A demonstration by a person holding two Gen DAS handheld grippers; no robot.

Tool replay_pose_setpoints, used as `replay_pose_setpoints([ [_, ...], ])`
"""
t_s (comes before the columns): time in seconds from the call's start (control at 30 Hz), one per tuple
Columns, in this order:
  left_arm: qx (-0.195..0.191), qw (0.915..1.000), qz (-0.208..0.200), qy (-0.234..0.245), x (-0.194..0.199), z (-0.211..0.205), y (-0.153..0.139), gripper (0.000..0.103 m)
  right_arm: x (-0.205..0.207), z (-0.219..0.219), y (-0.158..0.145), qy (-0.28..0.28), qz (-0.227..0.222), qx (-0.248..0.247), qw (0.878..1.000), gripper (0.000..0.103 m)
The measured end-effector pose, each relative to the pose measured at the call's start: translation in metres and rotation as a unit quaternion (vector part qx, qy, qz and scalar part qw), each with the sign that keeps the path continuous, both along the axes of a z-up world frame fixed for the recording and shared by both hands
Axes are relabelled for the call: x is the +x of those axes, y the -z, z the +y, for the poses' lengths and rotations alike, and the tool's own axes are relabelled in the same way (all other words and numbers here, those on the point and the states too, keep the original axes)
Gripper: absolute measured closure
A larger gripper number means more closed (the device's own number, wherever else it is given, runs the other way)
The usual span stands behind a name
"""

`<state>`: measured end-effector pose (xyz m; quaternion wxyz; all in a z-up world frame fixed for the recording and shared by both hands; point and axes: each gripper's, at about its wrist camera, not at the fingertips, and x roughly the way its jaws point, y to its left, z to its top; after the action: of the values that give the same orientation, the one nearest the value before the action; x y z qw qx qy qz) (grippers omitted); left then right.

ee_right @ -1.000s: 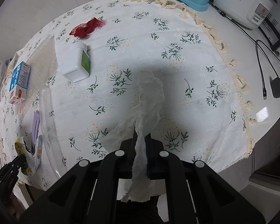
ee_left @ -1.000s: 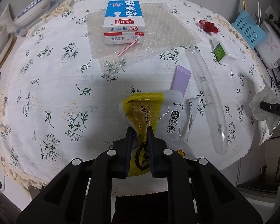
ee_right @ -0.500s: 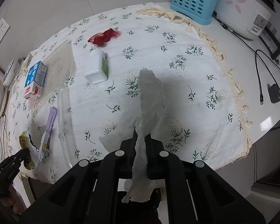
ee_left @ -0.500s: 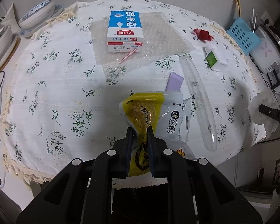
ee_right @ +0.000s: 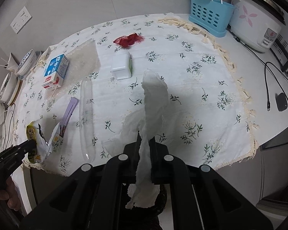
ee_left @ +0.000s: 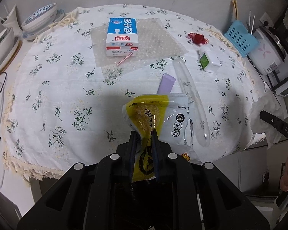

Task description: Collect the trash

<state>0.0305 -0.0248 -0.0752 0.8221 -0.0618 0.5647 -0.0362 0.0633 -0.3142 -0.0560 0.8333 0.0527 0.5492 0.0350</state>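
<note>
My left gripper (ee_left: pixel 143 134) is shut on a yellow and white snack wrapper (ee_left: pixel 155 113) and holds it above the near edge of the table. My right gripper (ee_right: pixel 146 137) is shut on a crumpled white tissue (ee_right: pixel 153 99) and holds it up over the floral tablecloth (ee_right: pixel 182 76). On the cloth lie a blue milk carton (ee_left: pixel 122 36) with a pink straw (ee_left: pixel 124 59) on a bubble wrap sheet (ee_left: pixel 159 42), a red net scrap (ee_left: pixel 197 38), a white bottle (ee_left: pixel 208 60), a purple packet (ee_left: pixel 166 83) and a clear plastic tube (ee_left: pixel 192 103).
Bowls and plates (ee_left: pixel 38 19) stand at the far left. A blue utensil basket (ee_right: pixel 209 13) and a rice cooker (ee_right: pixel 259 23) stand at the far right. A black cable and mouse (ee_right: pixel 281 101) lie on the counter at the right. The left gripper shows in the right wrist view (ee_right: pixel 15 151).
Both grippers have drawn back and up from the table, each carrying its piece of trash. More of the table and its surroundings shows in both views.
</note>
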Motion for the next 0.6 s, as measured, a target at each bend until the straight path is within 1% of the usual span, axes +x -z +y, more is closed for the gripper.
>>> replay_pose_setpoints([
  [0.07, -0.003, 1.0000, -0.002, 0.001, -0.003, -0.002, -0.002, 0.089, -0.004, 0.001, -0.001, -0.006, -0.002, 0.008, 1.000, 0.098],
  [0.37, -0.010, 0.9999, -0.009, 0.009, -0.016, -0.013, -0.010, 0.089, -0.021, 0.011, -0.003, -0.026, -0.010, 0.011, 1.000, 0.098],
  [0.6, -0.017, 0.9997, -0.012, 0.011, -0.028, -0.020, -0.015, 0.089, -0.036, 0.016, -0.011, -0.040, -0.020, 0.014, 0.999, 0.098],
])
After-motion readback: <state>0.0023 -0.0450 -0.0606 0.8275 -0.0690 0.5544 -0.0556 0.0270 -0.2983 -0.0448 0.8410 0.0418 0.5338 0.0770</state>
